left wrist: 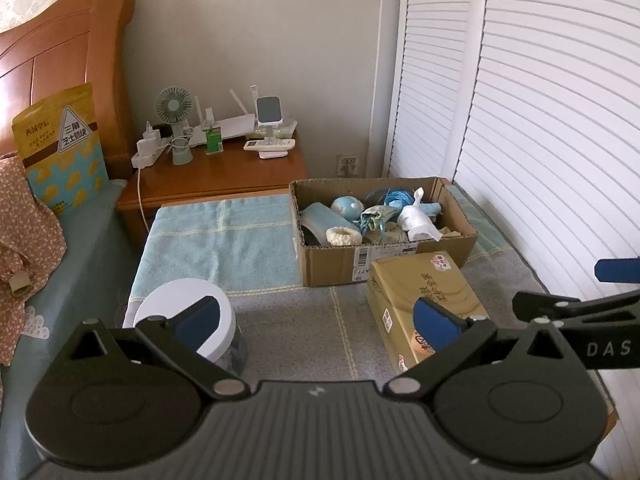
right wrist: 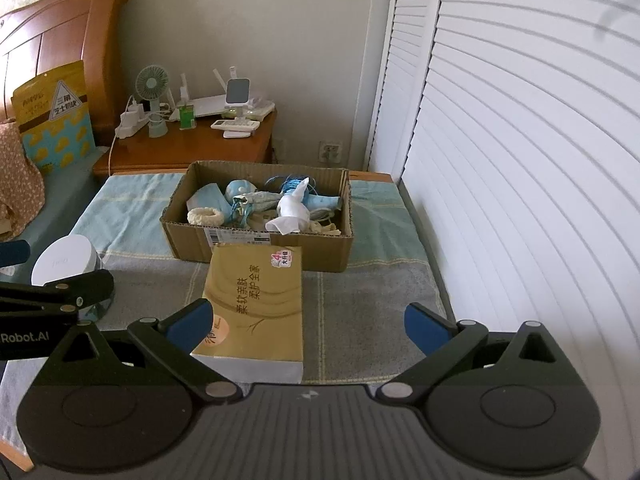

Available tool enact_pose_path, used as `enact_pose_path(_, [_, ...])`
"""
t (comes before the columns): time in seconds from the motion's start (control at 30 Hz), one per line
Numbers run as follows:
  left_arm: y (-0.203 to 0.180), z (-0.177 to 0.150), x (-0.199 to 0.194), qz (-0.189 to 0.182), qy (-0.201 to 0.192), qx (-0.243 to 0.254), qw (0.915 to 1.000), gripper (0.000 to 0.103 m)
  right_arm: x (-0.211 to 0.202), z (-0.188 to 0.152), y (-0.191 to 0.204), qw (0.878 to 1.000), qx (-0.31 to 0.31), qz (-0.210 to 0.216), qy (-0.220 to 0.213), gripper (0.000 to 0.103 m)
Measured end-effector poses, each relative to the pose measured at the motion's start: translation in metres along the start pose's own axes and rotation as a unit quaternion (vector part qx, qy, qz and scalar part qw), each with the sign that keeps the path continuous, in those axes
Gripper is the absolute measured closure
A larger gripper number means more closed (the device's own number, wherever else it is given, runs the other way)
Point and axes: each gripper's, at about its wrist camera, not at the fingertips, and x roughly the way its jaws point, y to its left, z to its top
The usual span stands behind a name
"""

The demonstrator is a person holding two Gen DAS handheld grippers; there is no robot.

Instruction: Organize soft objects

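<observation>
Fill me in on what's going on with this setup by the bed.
A person holds a gripper in each hand over a towel-covered surface beside the bed. Both the left gripper and the right gripper are open and hold nothing. Ahead sits an open cardboard box already filled with soft things: a cream scrunchie, a white cloth and blue items. A gold tissue pack lies in front of the box, and a white round container stands to its left. Nothing is being grasped yet.

A plain pale grey wall (left wrist: 256, 28) fills twelve o'clock. At ten o'clock stands a carved orange-brown wooden headboard (left wrist: 68, 48), with a matching wooden bedside table (left wrist: 216, 176) just beside it. White louvred closet doors (left wrist: 540, 120) run from one to four o'clock, brightly daylit.
</observation>
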Motion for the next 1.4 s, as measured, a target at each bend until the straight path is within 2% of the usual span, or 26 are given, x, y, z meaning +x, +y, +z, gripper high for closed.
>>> enact_pose_path(1.4, [-0.0059,0.0035,-0.0048,-0.001,-0.003,0.009,1.0000,0.001,-0.0077,-0.0005,-0.0093,1.000,0.011,-0.004,-0.014,0.000])
